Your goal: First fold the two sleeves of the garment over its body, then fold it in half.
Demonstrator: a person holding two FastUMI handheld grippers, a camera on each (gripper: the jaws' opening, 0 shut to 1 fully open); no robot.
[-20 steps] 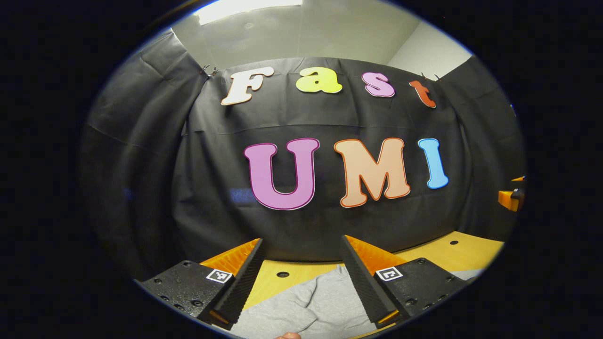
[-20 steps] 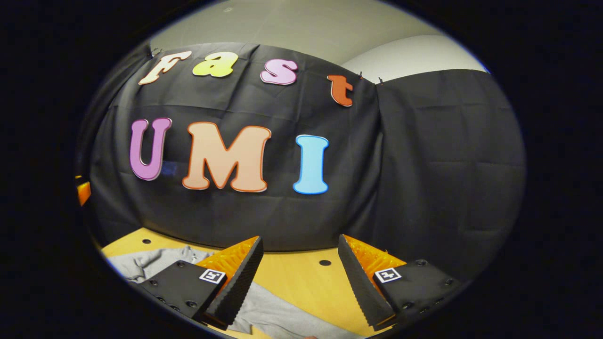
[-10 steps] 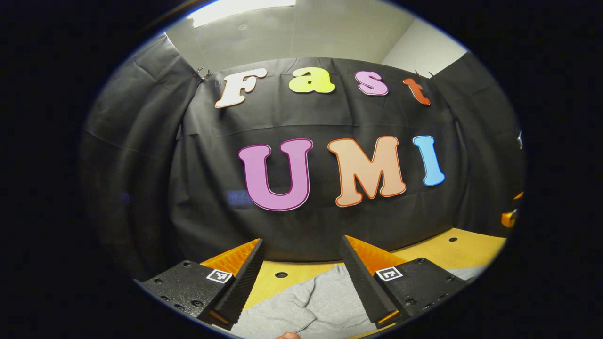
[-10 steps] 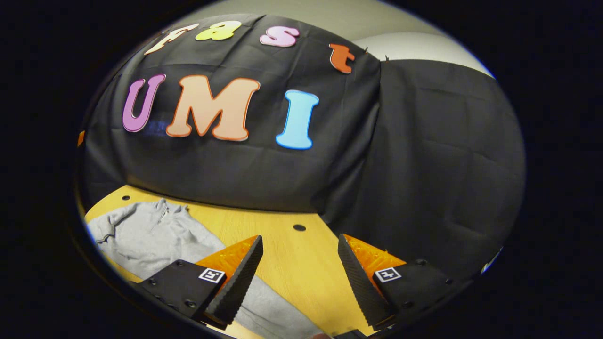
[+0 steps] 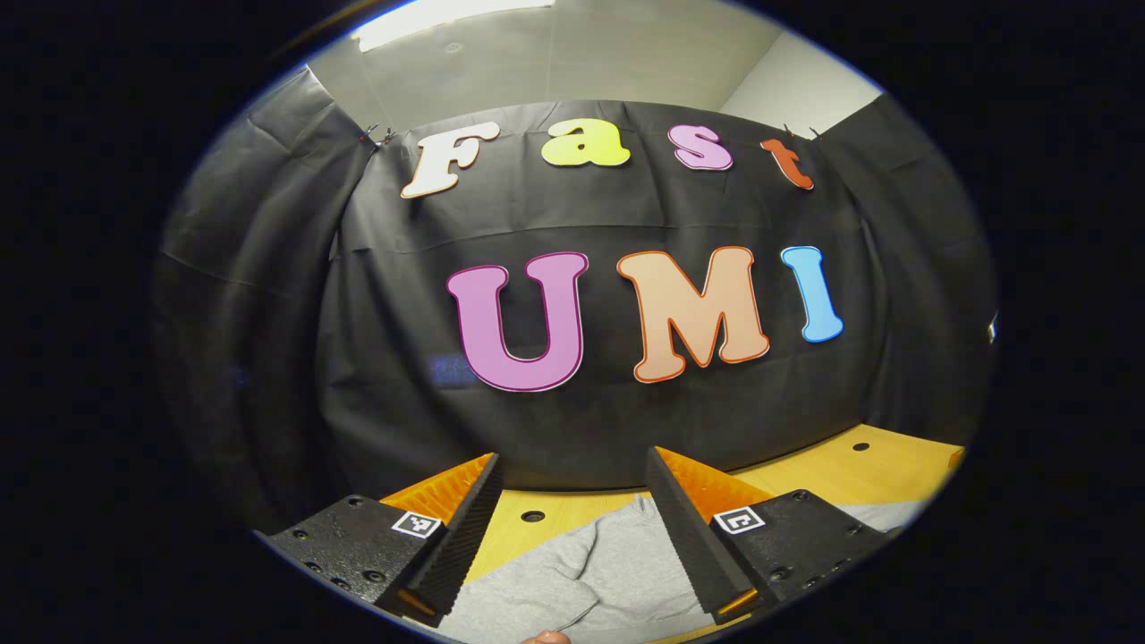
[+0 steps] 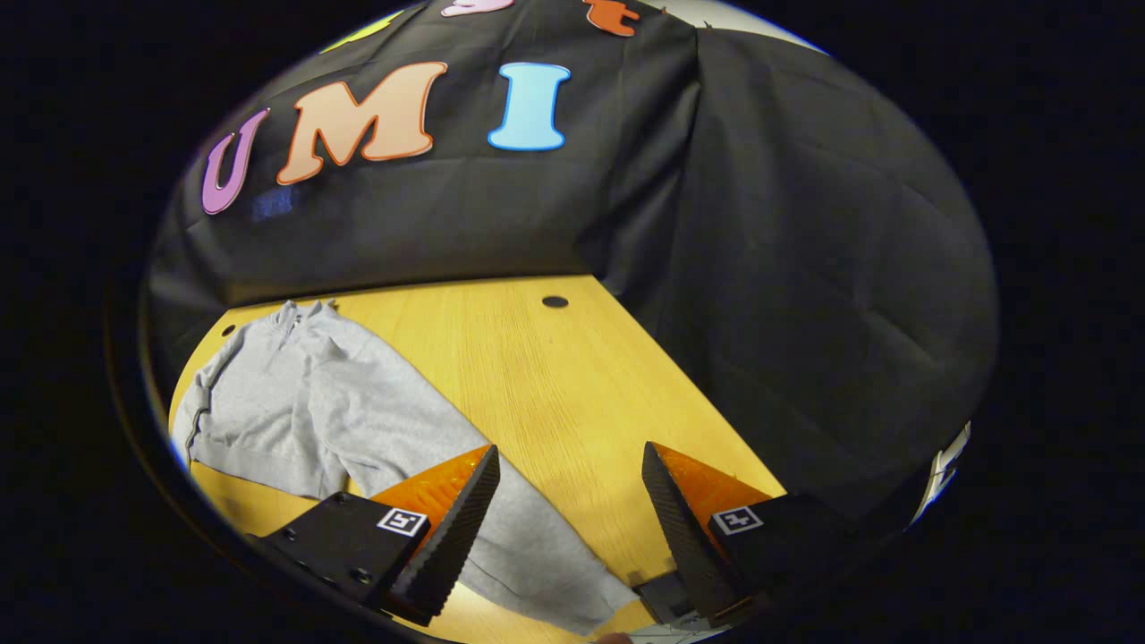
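1. Right gripper view looks down on a grey sweatshirt (image 6: 304, 402) lying flat on the wooden desk (image 6: 555, 376), collar toward the booth's black cloth wall (image 6: 805, 268) and one long sleeve (image 6: 519, 537) stretched out toward the camera.
2. The right gripper (image 6: 570, 528) hangs above the desk with its fingers spread wide and nothing between them; the sleeve's cuff end lies just below and between them.
3. Left gripper view is aimed mostly at the wall, with the left gripper (image 5: 572, 528) also spread and empty; grey fabric of the sweatshirt (image 5: 599, 572) lies on the desk beneath and between its fingers.
4. Both sleeves look unfolded where I can see them, so I judge the first step, folding the sleeves over the body, is not yet done.
5. The next move, as I read it, calls for lowering the right fingers onto the cuff, pinching only the sleeve's layers, then carrying it across onto the chest without dragging the body out of flat.
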